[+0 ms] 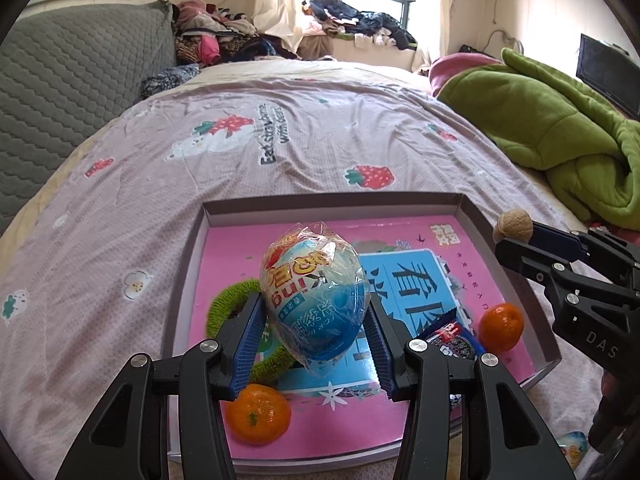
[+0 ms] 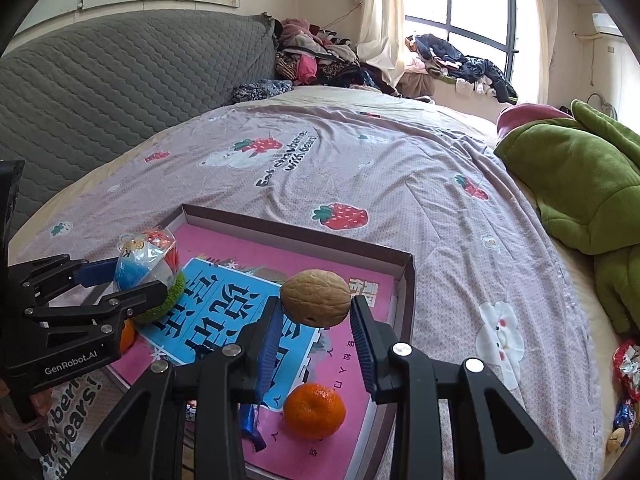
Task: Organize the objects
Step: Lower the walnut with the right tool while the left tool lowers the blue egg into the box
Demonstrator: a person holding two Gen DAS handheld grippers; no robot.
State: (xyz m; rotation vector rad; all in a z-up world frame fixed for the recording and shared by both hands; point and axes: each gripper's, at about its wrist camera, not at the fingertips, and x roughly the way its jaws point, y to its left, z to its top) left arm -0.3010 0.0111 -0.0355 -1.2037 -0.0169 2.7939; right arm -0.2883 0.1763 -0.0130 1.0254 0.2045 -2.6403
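From your left wrist camera: the left gripper (image 1: pixel 314 344) is clamped about halfway closed on a cellophane-wrapped toy egg (image 1: pixel 314 300), its blue pads pressing the egg's lower flanks, and it hangs over the shallow box (image 1: pixel 472 210) on the strawberry-print bedspread (image 1: pixel 200 152). Judged from this, you are mid-delivery, carrying the egg in to be set down on the pink printed floor. Beneath the egg a green fuzzy ring (image 1: pixel 236 300) peeks out at ten o'clock of the pads, one tangerine (image 1: pixel 259 414) sits at seven o'clock, a blue snack packet (image 1: pixel 450 338) and a second tangerine (image 1: pixel 501 327) at three o'clock. The next move calls for a bare patch of floor, likely toward twelve o'clock, a gentle lowering and then a release; the rounded egg may roll. At two o'clock the right gripper (image 1: pixel 516 236) enters, a walnut (image 1: pixel 513 222) at its tip. From your right wrist camera: the right gripper (image 2: pixel 316 308) is closed as tight as it goes on the walnut (image 2: pixel 316 297), held at the fingertips above the box's near-right part. A tangerine (image 2: pixel 315 411) lies directly below at six o'clock, so set the nut down clear of it. The left gripper (image 2: pixel 132 280) with the egg (image 2: pixel 146 260) shows at nine o'clock, over the ring.
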